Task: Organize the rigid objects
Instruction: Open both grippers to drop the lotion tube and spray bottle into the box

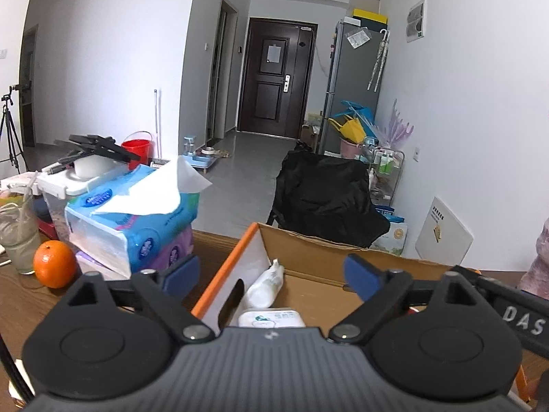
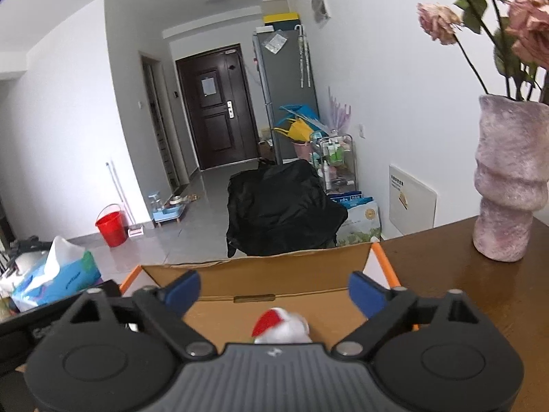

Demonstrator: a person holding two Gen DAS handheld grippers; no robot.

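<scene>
My left gripper (image 1: 271, 273) has its blue-padded jaws spread wide with nothing between them, over the open cardboard box with orange edges (image 1: 224, 267). Below it, a soft white tube-like pack (image 1: 266, 283) and a flat white case (image 1: 271, 319) — the case half hidden by my gripper body, print unreadable. My right gripper (image 2: 274, 290) is also wide apart and empty over the same box; a fuzzy white item with a red patch (image 2: 281, 326) is cut off, can't identify. Outward — wooden table (image 2: 446, 264), ribbed pink vase (image 2: 507, 178), glossy blue tissue pack (image 1: 137, 219), orange (image 1: 55, 263).
</scene>
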